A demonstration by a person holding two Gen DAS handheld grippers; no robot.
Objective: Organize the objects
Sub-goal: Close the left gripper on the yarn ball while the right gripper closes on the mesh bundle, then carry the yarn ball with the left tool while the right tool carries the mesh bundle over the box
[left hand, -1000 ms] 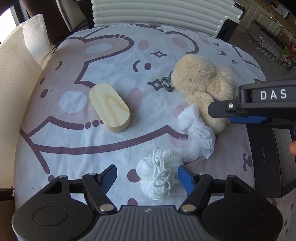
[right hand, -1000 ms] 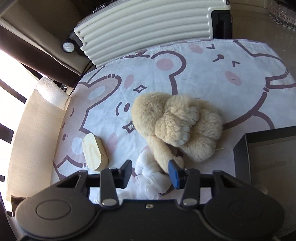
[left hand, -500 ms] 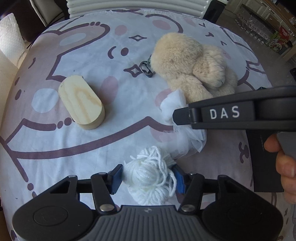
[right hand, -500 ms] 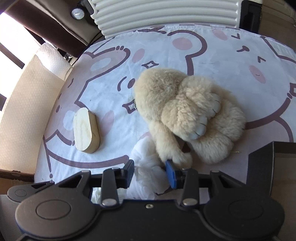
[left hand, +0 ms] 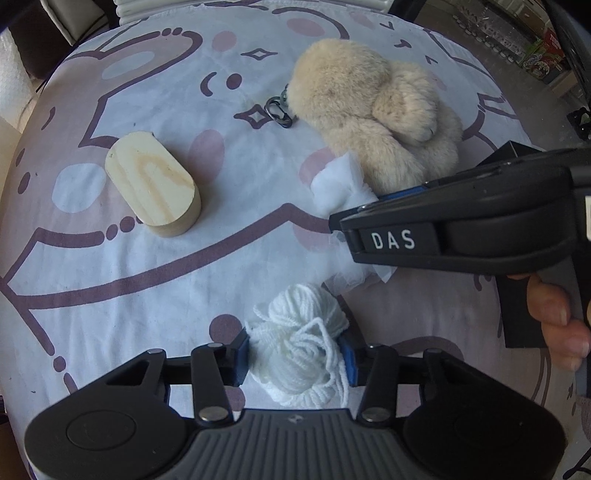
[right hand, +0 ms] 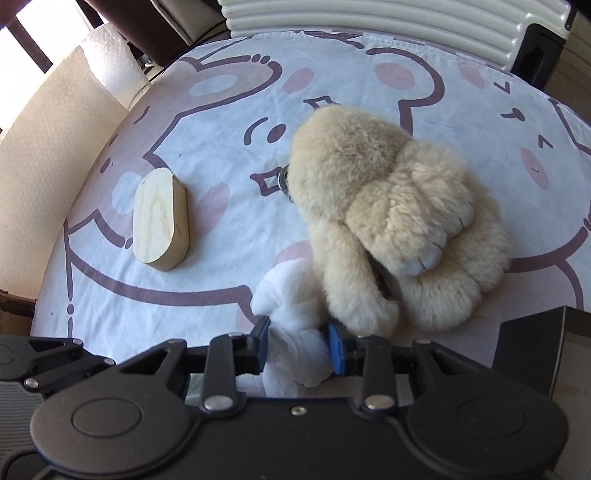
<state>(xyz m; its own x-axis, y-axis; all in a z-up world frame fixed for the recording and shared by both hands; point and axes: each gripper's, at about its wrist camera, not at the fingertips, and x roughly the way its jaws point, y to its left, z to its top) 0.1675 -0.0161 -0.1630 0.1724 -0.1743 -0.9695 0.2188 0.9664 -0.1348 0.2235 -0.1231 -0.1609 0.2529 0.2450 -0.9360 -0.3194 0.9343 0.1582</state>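
Note:
My left gripper (left hand: 295,354) is shut on a ball of white yarn (left hand: 301,343) resting on the printed cloth. My right gripper (right hand: 298,341) is shut on a white mesh pouch (right hand: 291,317), which also shows in the left wrist view (left hand: 340,184) partly hidden under the right gripper body (left hand: 461,225). A beige plush toy (right hand: 395,221) with a metal clasp (left hand: 279,110) lies just beyond the pouch. An oval wooden block (left hand: 153,182) lies at the left, also seen in the right wrist view (right hand: 160,218).
The printed cloth (left hand: 110,277) covers the table. A black box (right hand: 539,350) stands at the right edge, and it also shows in the left wrist view (left hand: 517,310). A ribbed white case (right hand: 388,22) stands behind the table. A bubble-wrap roll (right hand: 110,55) is at the far left.
My left gripper has moved onto the yarn ball and closed on it. My right gripper has moved forward and closed on the mesh pouch.

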